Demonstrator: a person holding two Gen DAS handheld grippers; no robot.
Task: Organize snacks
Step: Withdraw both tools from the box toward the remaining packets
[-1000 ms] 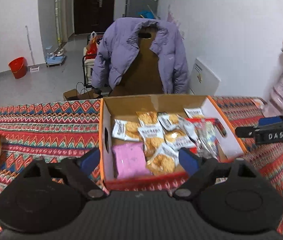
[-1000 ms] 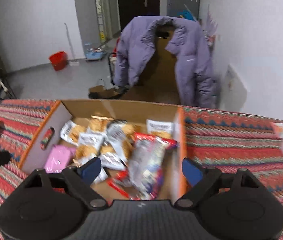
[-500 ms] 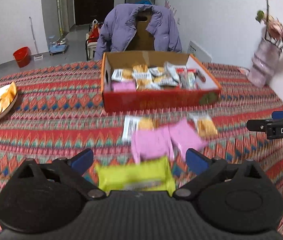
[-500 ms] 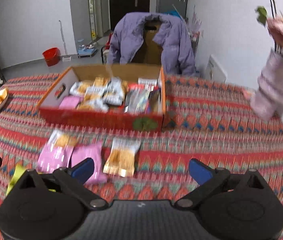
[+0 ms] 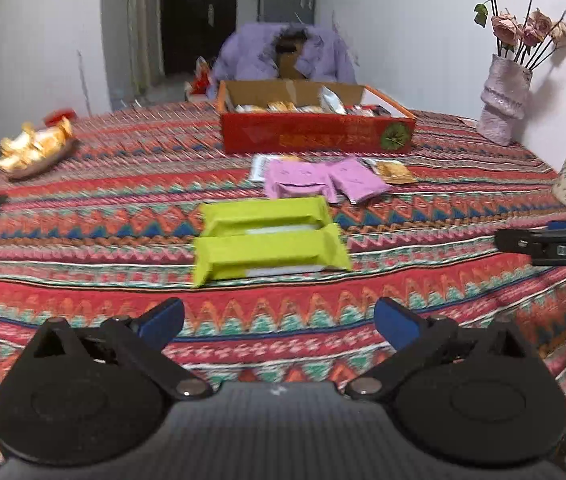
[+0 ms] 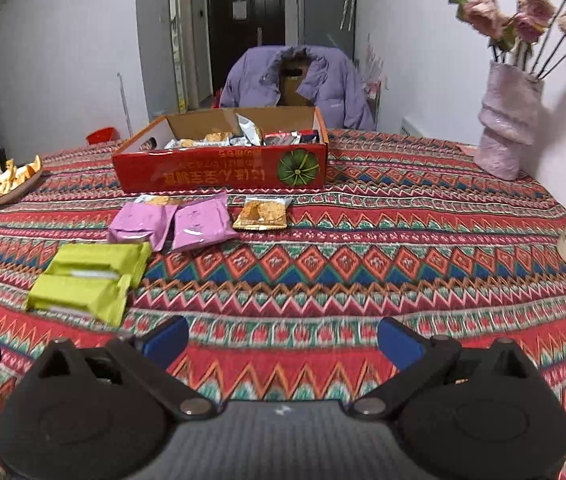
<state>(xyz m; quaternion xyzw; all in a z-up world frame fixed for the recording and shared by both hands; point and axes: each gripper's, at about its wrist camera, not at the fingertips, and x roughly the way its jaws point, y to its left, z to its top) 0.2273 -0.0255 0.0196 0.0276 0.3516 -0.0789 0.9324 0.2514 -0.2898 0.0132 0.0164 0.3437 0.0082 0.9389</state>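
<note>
— Where do things stand with the snacks?

— Biggest first: the tabletop [image 6: 363, 248], under its zigzag cloth, carries the red box [image 6: 223, 172] toward the far edge, already partly filled with packets. On the cloth in front of the box's near wall lie the loose ones: two green packs [image 6: 91, 276] side by side, closest to the near edge and off to the left; beyond them two pink packets [image 6: 175, 224], touching each other; just right of those a clear packet of golden crackers [image 6: 261, 214], and one more cracker packet [image 6: 151, 201] peeking out behind the pinks.

— And the two claws?

— Both hang back over the near edge. The left gripper [image 5: 279, 322] has its fingers spread wide with nothing between them; the right gripper [image 6: 283, 340] is the same, splayed and empty.

— So which step is this?

— I'd call it the pause between picks: nothing held, several packets not yet in the box.

— Next move?

— My guess is a reach for a green pack, which sits straight ahead of the left claw. It looks wide and flat, so the fingers would need to come down low across its narrow side, close on it, then carry it over the box's near wall
</note>
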